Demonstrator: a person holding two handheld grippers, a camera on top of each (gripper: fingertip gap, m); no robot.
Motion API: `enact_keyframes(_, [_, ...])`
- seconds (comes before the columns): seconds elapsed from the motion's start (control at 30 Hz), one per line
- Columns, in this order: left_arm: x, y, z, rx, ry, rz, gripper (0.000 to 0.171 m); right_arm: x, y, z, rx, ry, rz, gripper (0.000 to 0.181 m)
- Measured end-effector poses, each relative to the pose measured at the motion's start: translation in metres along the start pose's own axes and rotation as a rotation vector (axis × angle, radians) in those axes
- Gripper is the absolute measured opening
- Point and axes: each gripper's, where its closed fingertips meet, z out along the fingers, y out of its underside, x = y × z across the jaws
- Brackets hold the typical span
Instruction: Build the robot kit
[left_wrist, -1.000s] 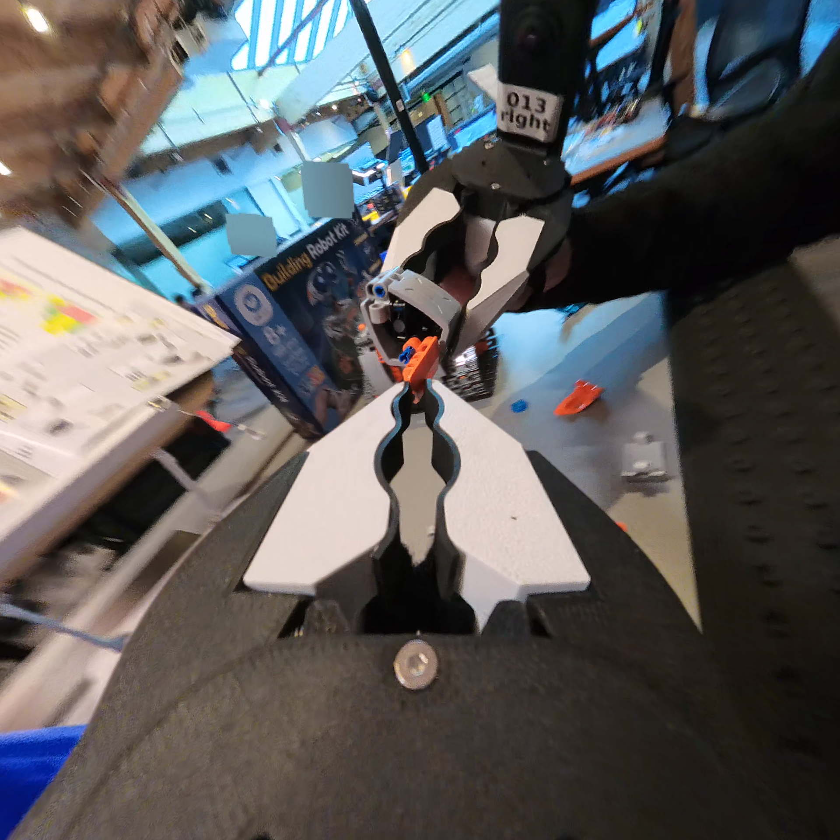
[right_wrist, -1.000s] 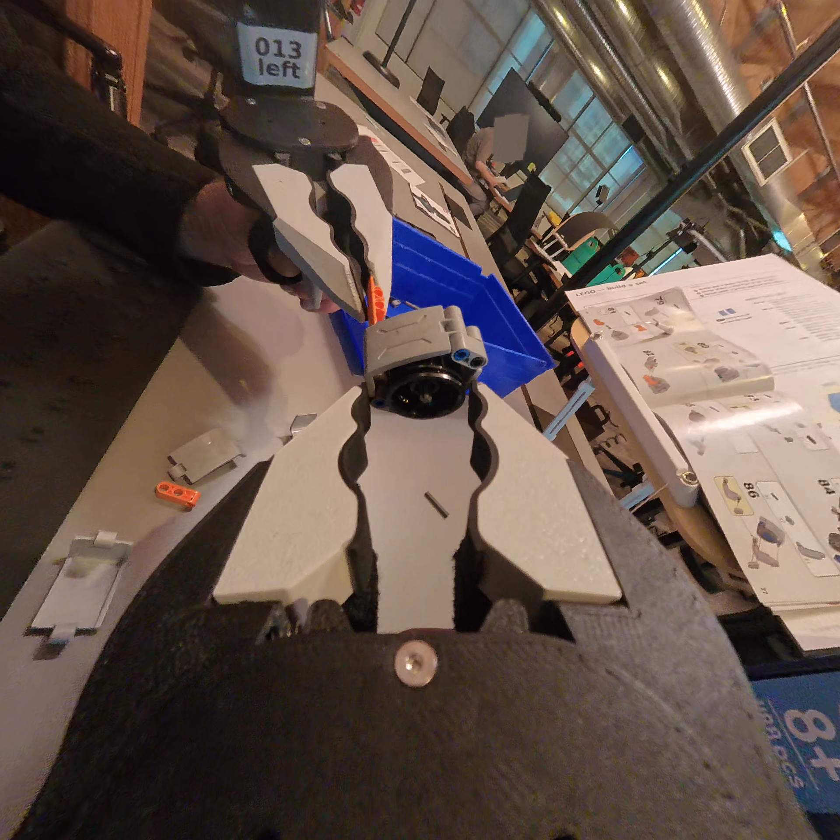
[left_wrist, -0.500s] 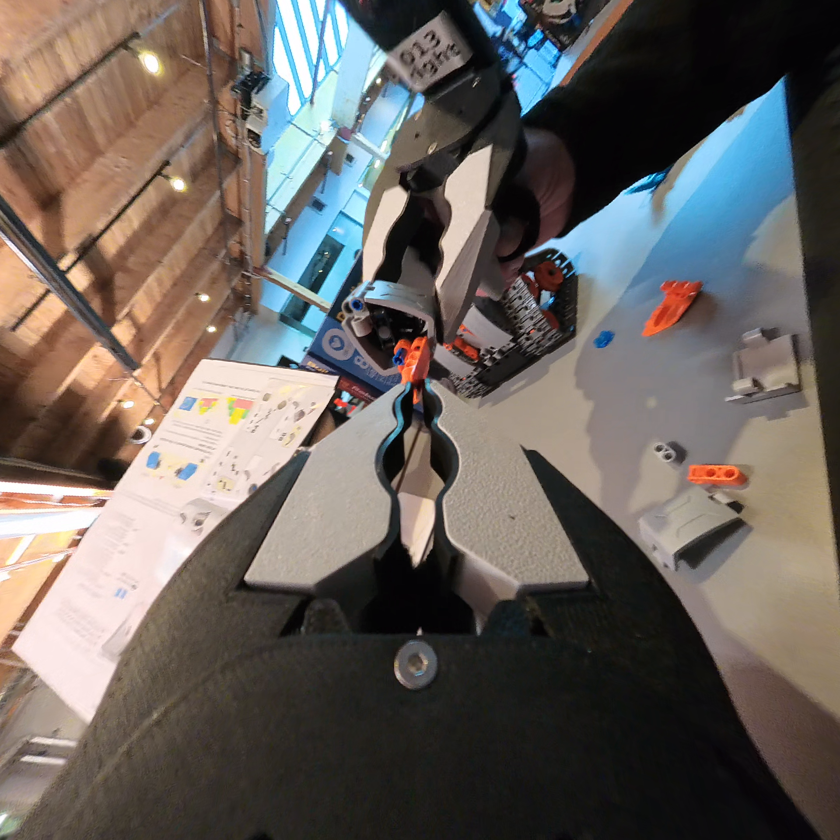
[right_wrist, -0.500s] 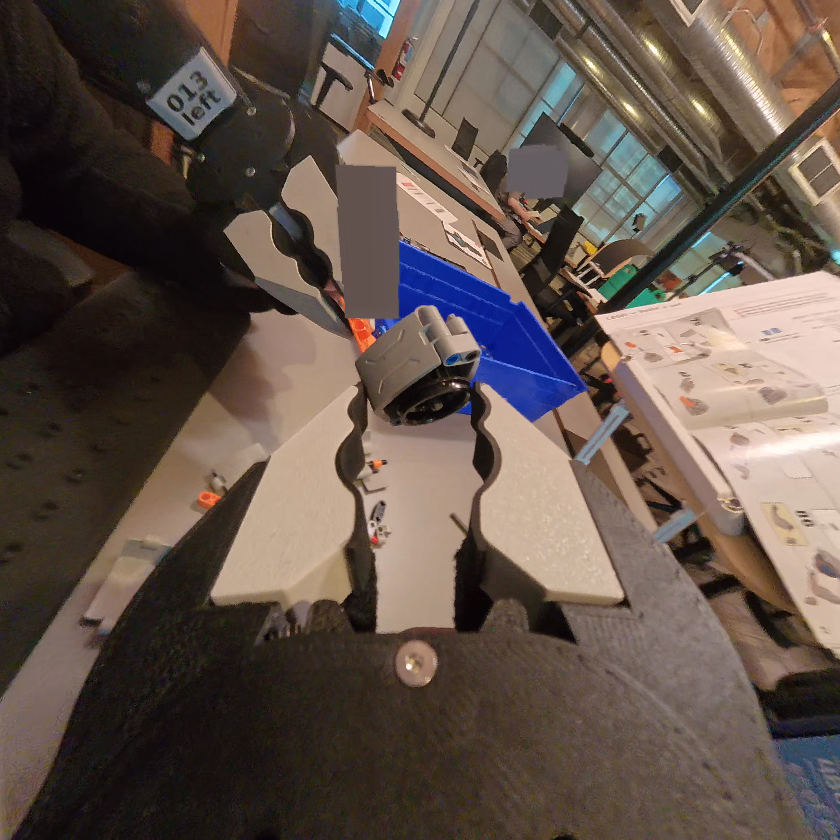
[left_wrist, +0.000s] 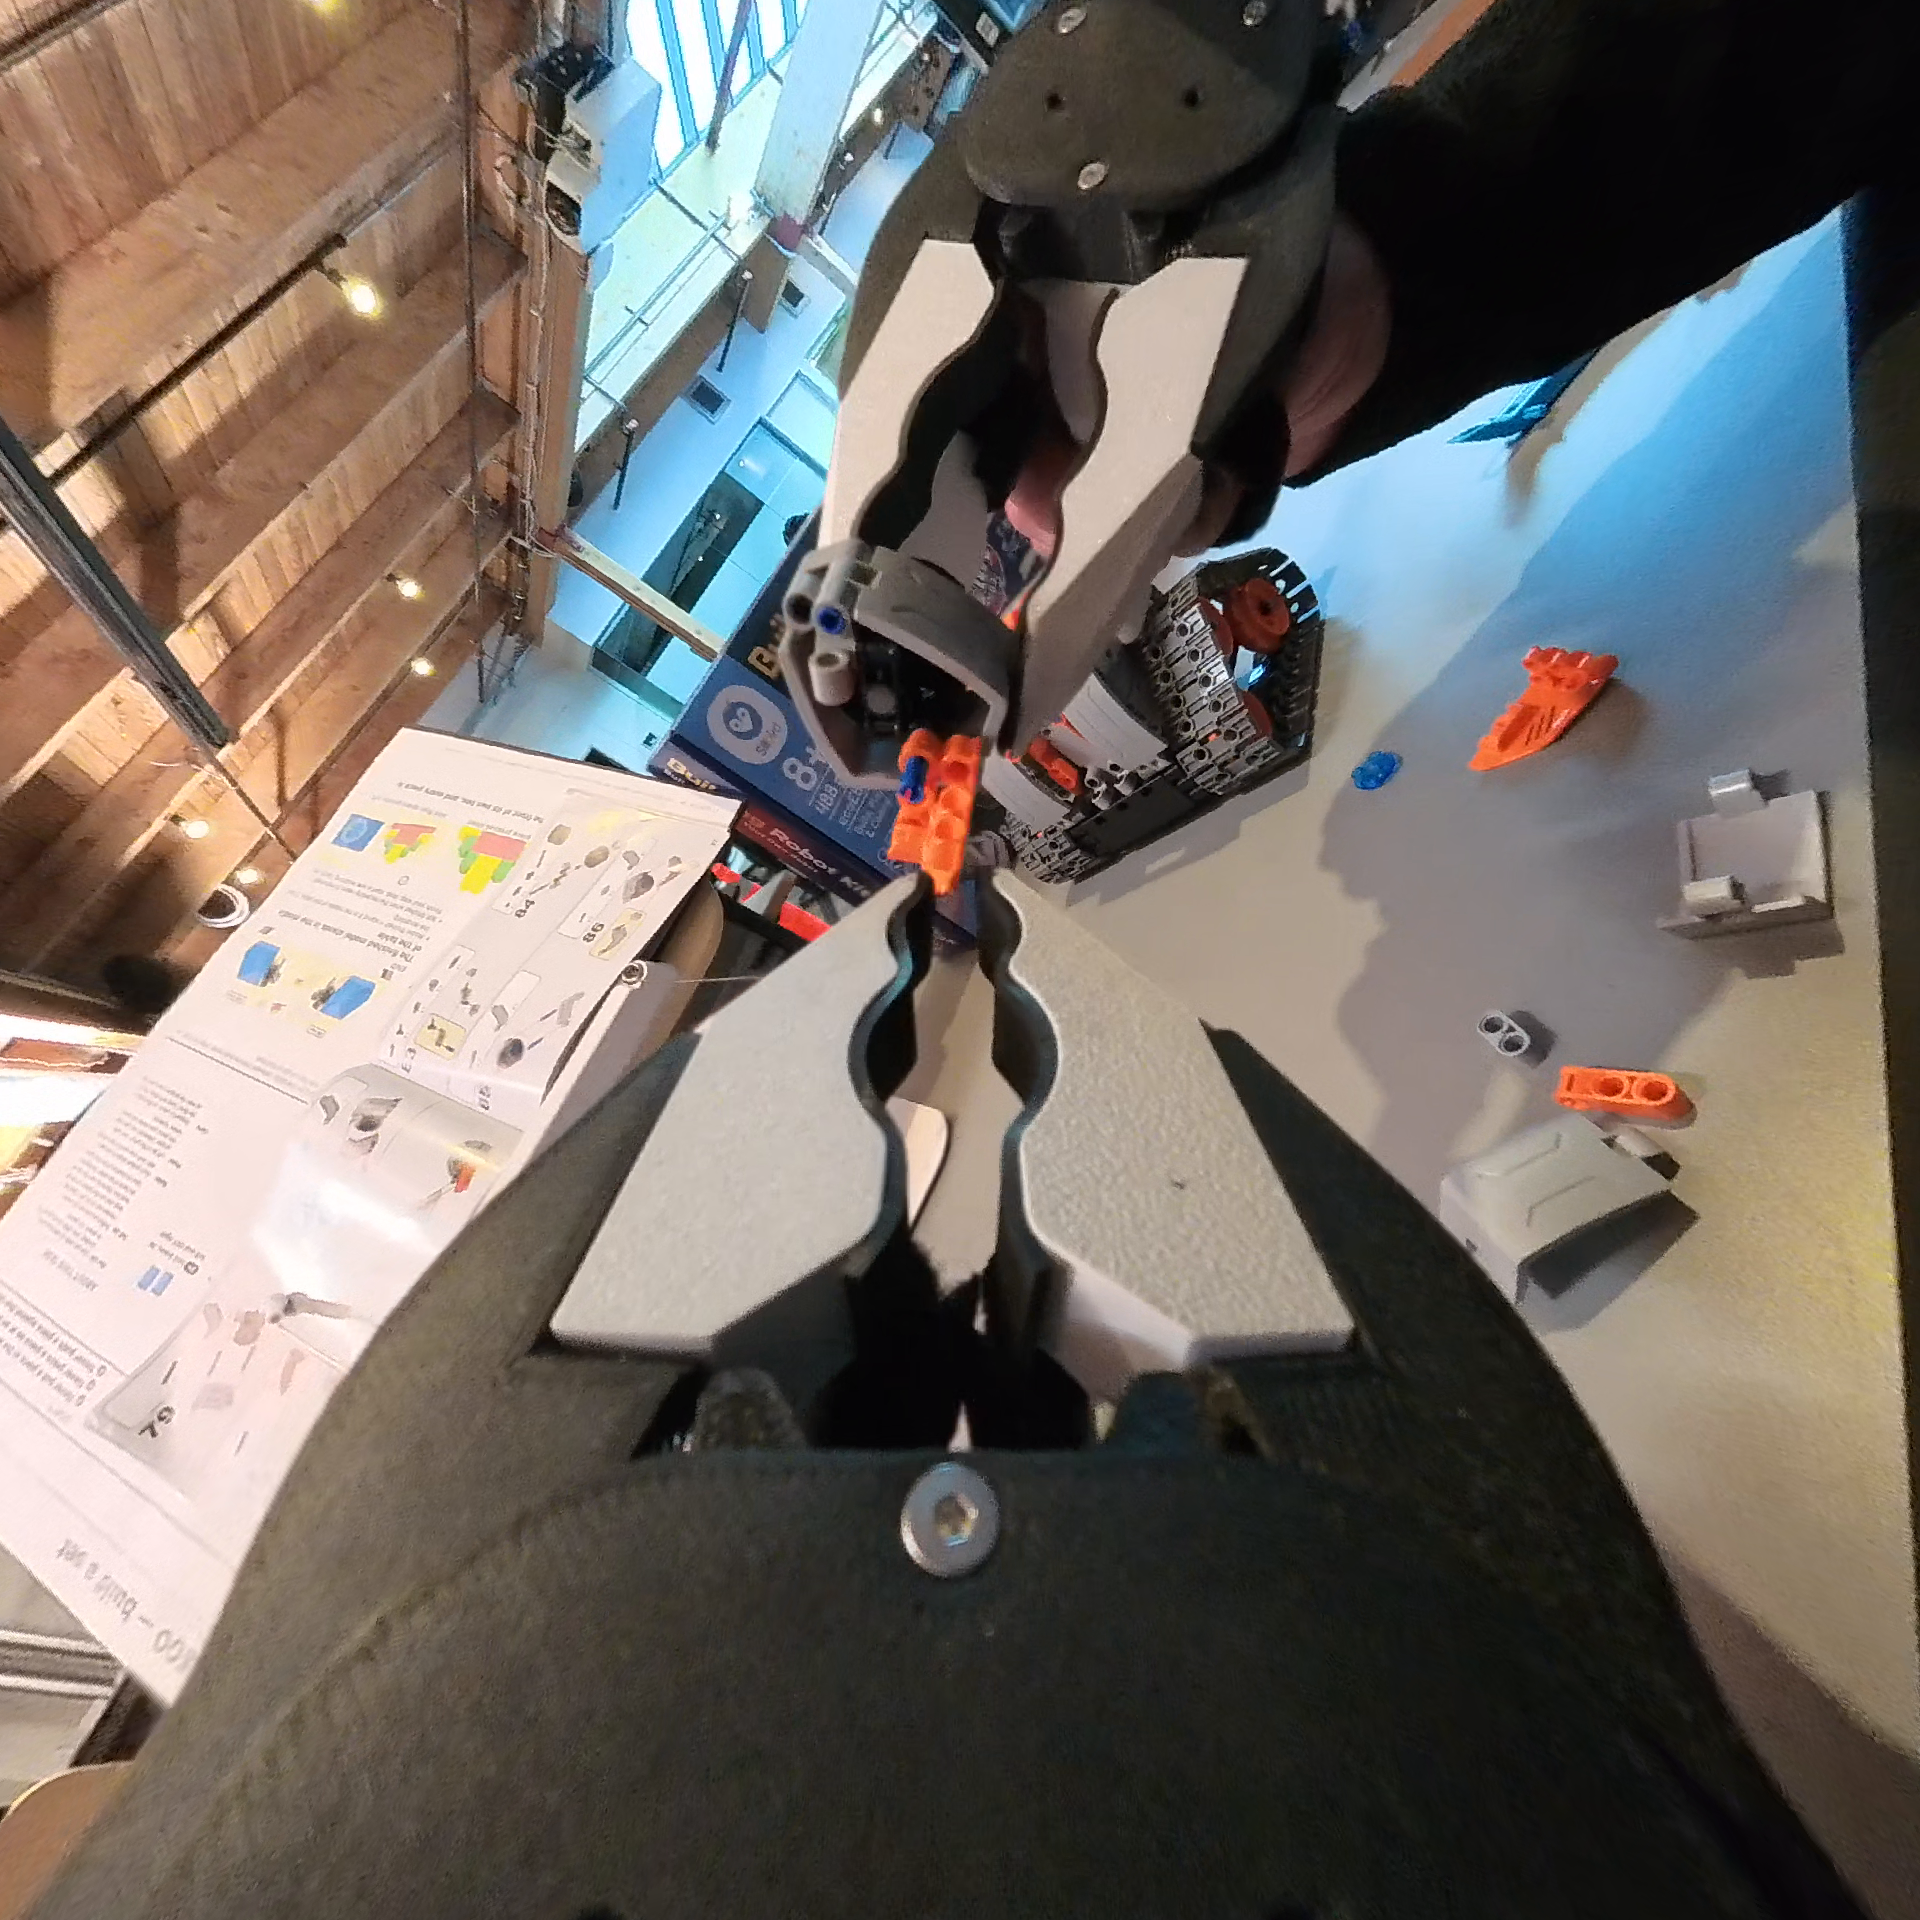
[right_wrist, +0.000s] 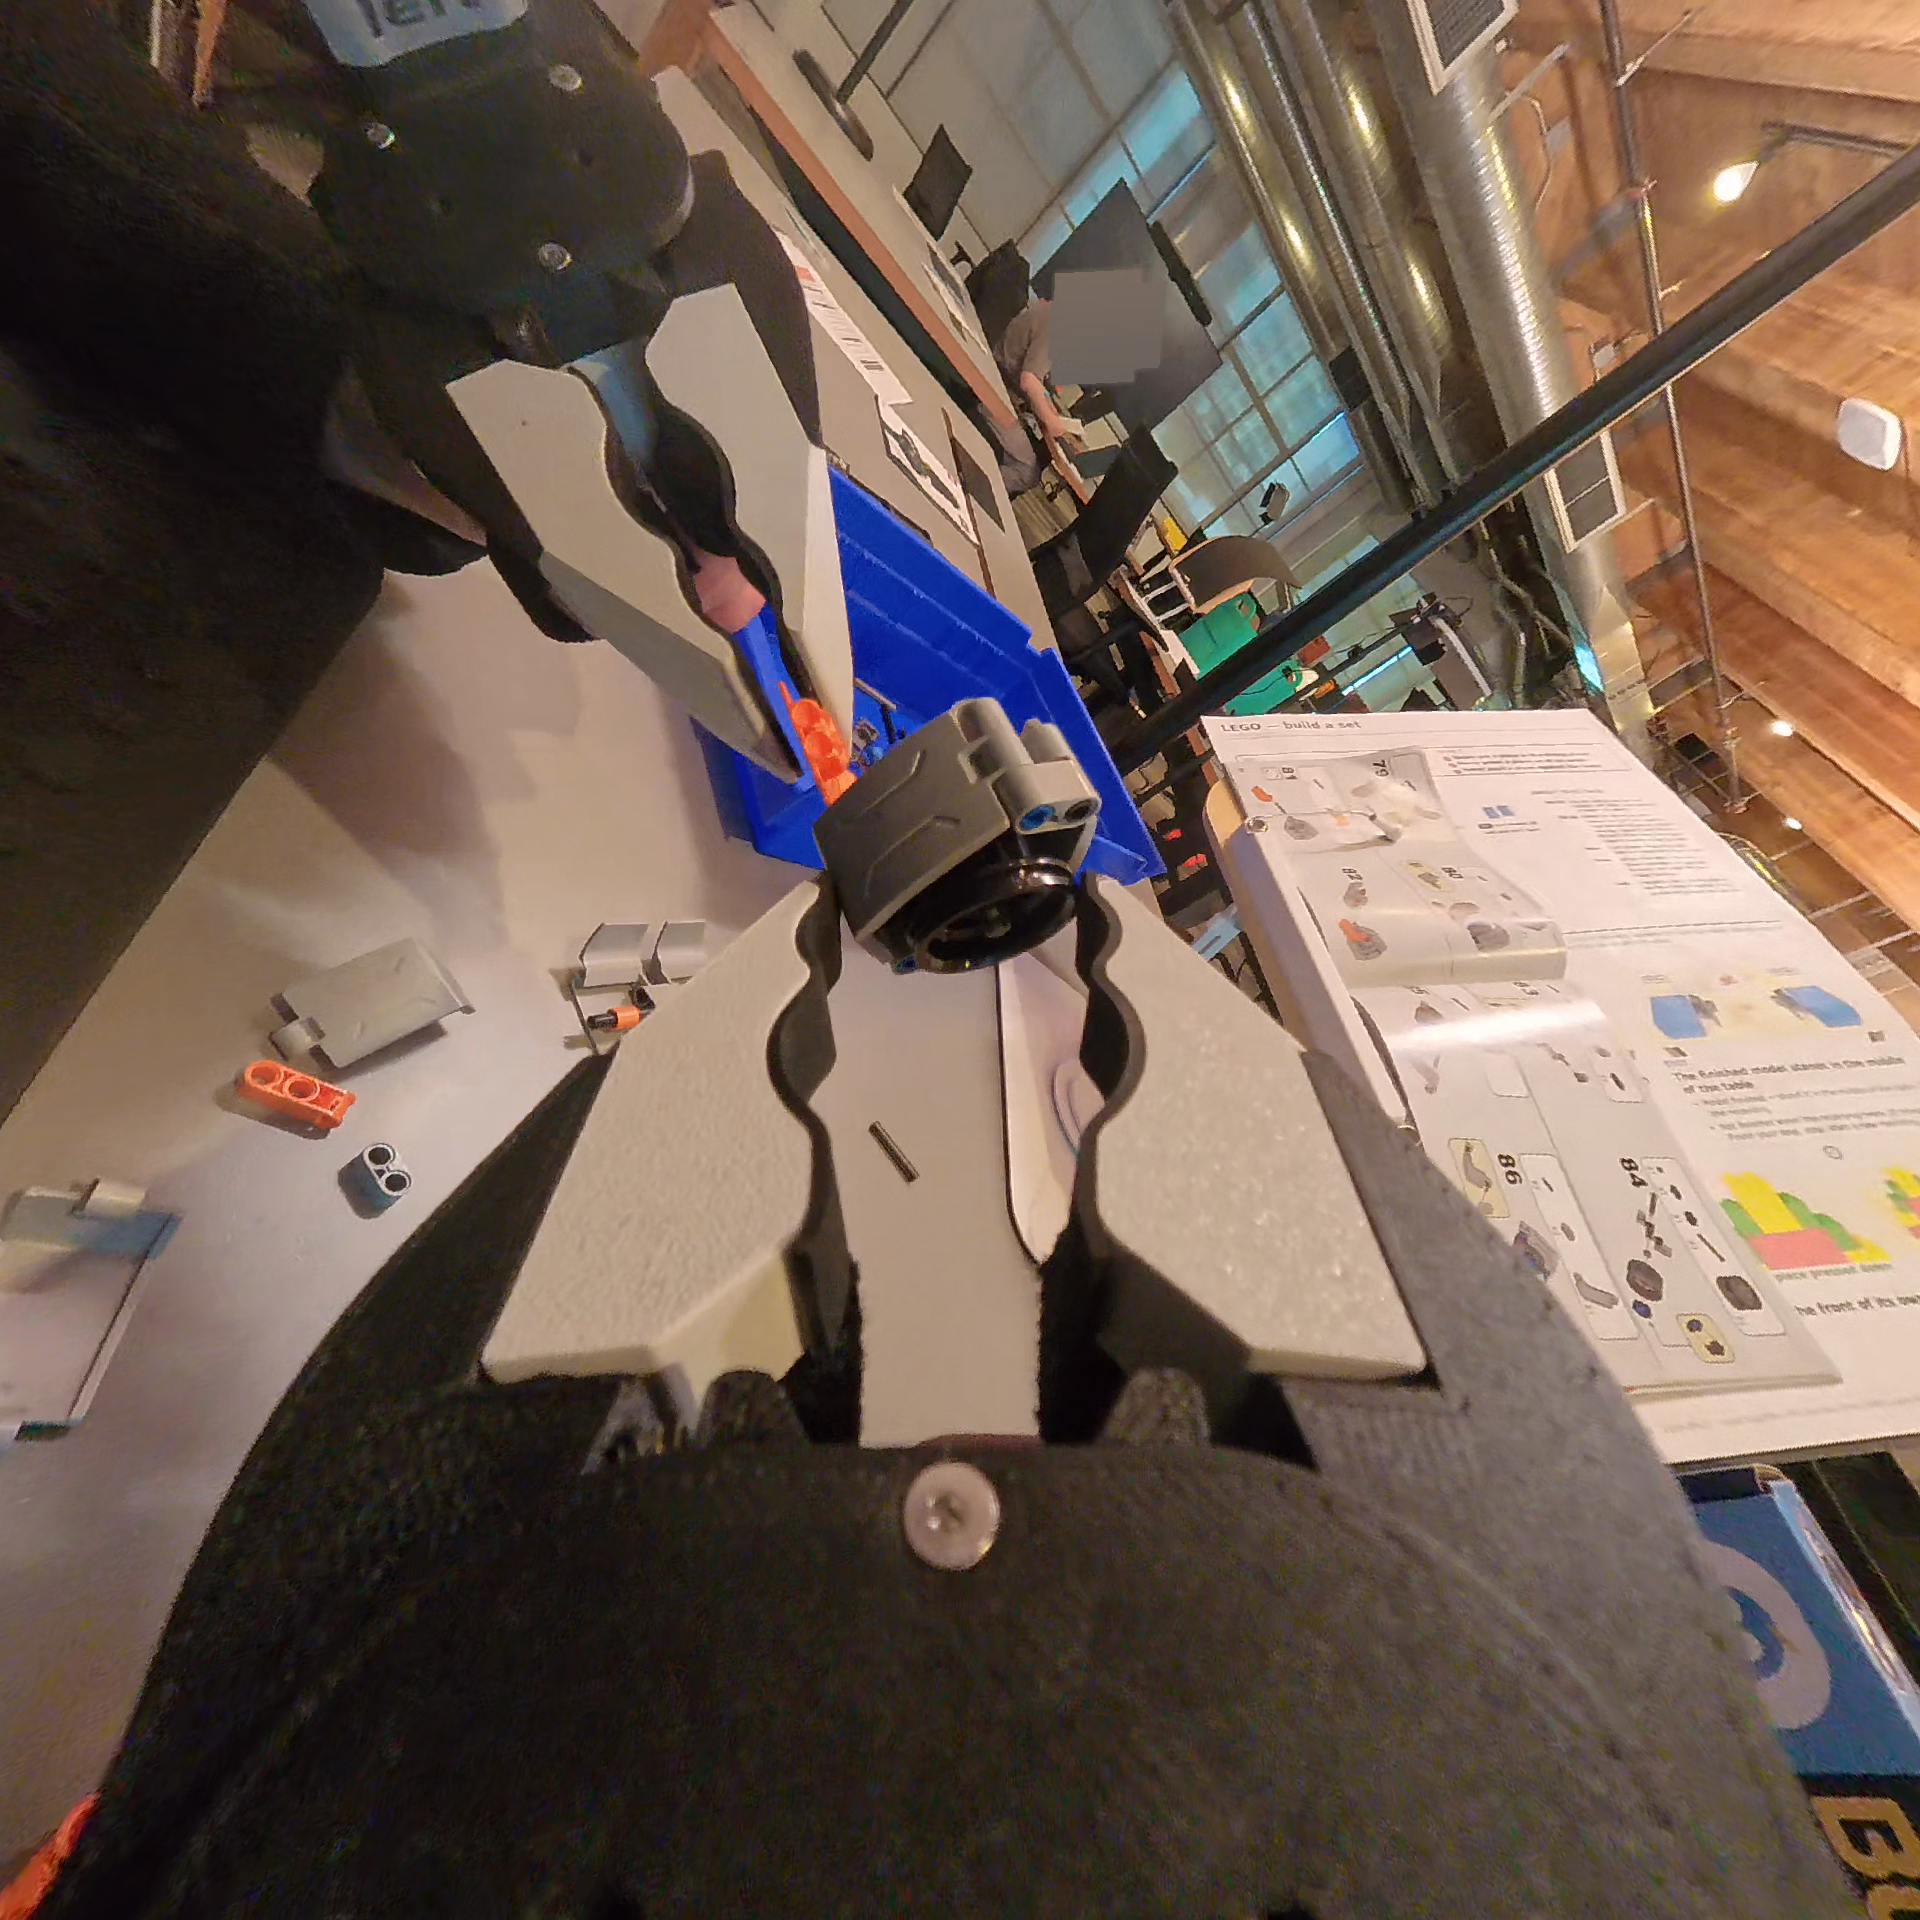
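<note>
My left gripper (left_wrist: 951, 883) is shut on a small orange brick piece (left_wrist: 933, 816) with a blue pin, held above the table. My right gripper (right_wrist: 951, 896) is shut on a grey and black round motor block (right_wrist: 951, 831). The two grippers face each other tip to tip. The orange piece sits against the motor block (left_wrist: 894, 665), just under it. The right gripper (left_wrist: 925, 644) shows from the front in the left wrist view, with a hand behind it. The left gripper (right_wrist: 816, 753) and its orange piece (right_wrist: 816, 740) show in the right wrist view.
On the grey table (left_wrist: 1455, 935) lie a tracked model (left_wrist: 1174, 727), an orange fin (left_wrist: 1538, 707), grey panels (left_wrist: 1751, 852) (left_wrist: 1548, 1195), an orange beam (left_wrist: 1616, 1091) and a grey connector (left_wrist: 1512, 1029). A blue bin (right_wrist: 935, 644), an instruction booklet (right_wrist: 1558, 1039) and a blue box (left_wrist: 769, 748) stand beyond. The grippers' ends are close to 4 cm from one another. From either gripper's tips it is about 15 cm to the grey connector (left_wrist: 1512, 1029). It is also in sight in the right wrist view (right_wrist: 384, 1182).
Both grippers have rolled and tilted together while keeping their pieces. The right gripper and its motor block now look closer to the left gripper, with the orange piece still at the block.
</note>
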Motion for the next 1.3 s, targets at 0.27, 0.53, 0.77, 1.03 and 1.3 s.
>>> enact_keyframes(0.27, [0.000,-0.001,0.002,0.000,0.008,-0.028,0.000,0.000,0.002,0.001,0.012,-0.017,0.053,0.044])
enact_keyframes(0.53, [-0.002,-0.002,0.003,-0.006,-0.001,-0.048,0.000,0.002,0.004,0.001,0.036,-0.033,0.137,0.045])
enact_keyframes(0.77, [0.003,-0.002,0.005,-0.020,0.010,-0.031,0.000,0.003,0.009,0.003,0.014,-0.041,0.170,0.047])
enact_keyframes(1.03, [0.003,0.000,0.007,-0.028,0.018,-0.055,0.000,0.003,0.013,0.005,-0.013,-0.049,0.191,0.046])
enact_keyframes(1.3, [0.003,0.001,0.007,-0.020,0.029,-0.082,0.000,0.003,0.016,0.006,-0.017,-0.061,0.224,0.045])
